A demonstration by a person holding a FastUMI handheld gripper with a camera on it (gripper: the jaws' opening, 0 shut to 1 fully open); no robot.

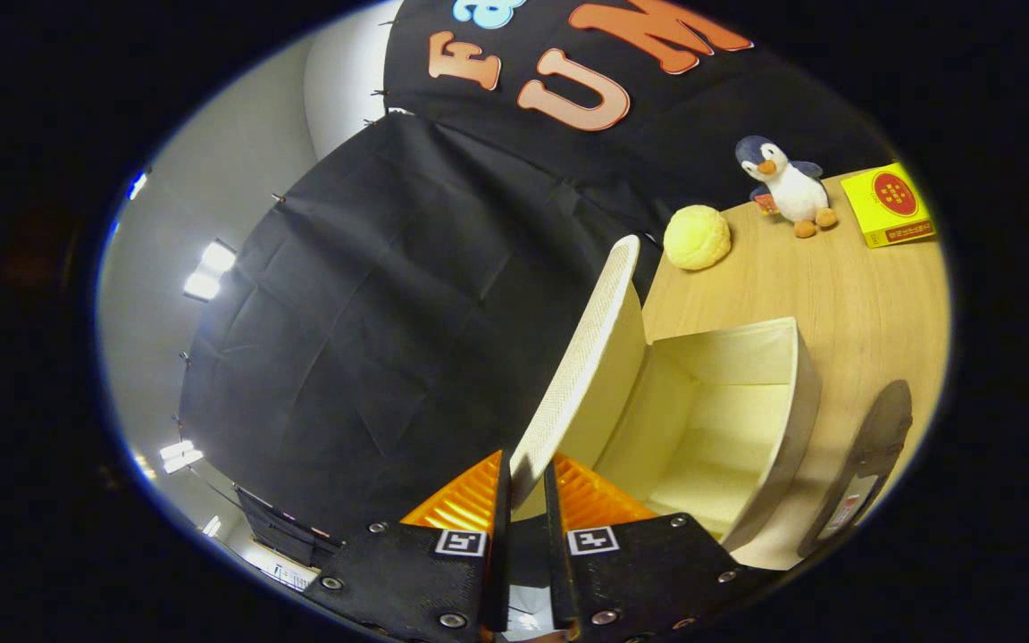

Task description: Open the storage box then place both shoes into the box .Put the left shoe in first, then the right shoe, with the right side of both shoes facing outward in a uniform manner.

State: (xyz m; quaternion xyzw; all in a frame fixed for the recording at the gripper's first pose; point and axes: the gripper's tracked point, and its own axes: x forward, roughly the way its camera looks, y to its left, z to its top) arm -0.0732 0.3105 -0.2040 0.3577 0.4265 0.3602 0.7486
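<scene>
Both fingers of gripper (525,500) pinching lid (588,357) (raised)

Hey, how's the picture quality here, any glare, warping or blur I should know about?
Gripper view: fisheye bends the table edge and the storage box walls; ceiling lights blow out white; the box's pale interior is bright but readable; the lid pinched in the gripper stays sharp; the penguin looks slightly soft.

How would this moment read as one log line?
step: opening | gripper: shut on lid | storage box: open, empty | shoe: beside box
</scene>
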